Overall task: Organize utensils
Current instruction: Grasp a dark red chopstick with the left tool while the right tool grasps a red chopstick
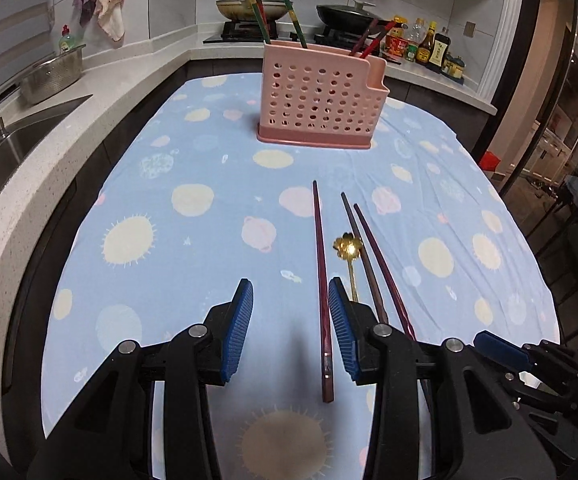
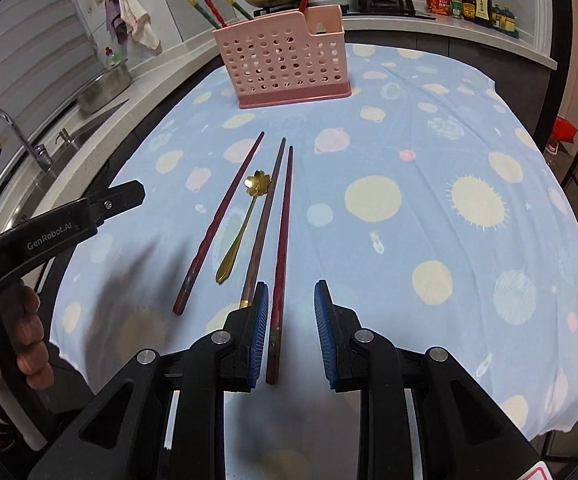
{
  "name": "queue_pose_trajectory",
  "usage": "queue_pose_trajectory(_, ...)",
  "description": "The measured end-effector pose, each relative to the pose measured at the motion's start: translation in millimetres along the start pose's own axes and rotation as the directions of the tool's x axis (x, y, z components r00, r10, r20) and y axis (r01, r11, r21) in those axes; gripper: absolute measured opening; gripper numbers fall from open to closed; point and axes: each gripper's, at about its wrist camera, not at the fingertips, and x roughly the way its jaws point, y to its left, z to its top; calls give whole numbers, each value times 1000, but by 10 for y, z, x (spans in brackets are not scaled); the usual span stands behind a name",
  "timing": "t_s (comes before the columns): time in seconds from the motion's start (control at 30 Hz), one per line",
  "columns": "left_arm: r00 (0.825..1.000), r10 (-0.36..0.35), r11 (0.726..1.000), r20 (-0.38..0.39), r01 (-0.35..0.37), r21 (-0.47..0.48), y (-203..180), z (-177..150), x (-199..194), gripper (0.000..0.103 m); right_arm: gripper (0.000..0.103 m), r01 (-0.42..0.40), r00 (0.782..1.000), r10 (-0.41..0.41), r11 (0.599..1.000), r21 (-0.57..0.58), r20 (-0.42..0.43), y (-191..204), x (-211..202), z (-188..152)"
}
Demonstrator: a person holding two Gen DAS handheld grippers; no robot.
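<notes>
A pink perforated utensil holder point(image 1: 319, 98) point(image 2: 283, 60) stands at the far side of the table with several chopsticks in it. Three dark red chopsticks and a gold flower-bowl spoon point(image 1: 349, 254) point(image 2: 245, 220) lie side by side on the blue cloth. My left gripper point(image 1: 291, 326) is open, low over the table, with the leftmost chopstick point(image 1: 323, 280) point(image 2: 219, 220) between its fingers near the right pad. My right gripper point(image 2: 291, 330) is open, with the rightmost chopstick point(image 2: 281, 256) point(image 1: 383, 268) between its fingers by the left pad. The middle chopstick point(image 2: 263, 220) lies beside it.
The table carries a blue cloth with sun and planet prints point(image 1: 193, 200). A counter with a sink point(image 1: 17, 140) and a steel colander point(image 1: 51, 76) runs along the left. A stove with pans point(image 1: 249, 8) and sauce bottles point(image 1: 429, 46) stand behind the holder.
</notes>
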Motion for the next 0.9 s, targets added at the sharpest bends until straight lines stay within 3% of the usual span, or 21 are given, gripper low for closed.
queue_pose_trajectory(0.4, 997, -15, 1000, -79, 16, 14, -57, -371, 118, 37, 24, -24, 997, 23, 1000, -11, -77, 59, 172, -161)
queue_pose_trajectory(0.9, 989, -47, 998, -141, 52, 32, -156, -513, 281, 37, 23, -15, 993, 15, 1000, -1, -119, 37, 305, -203)
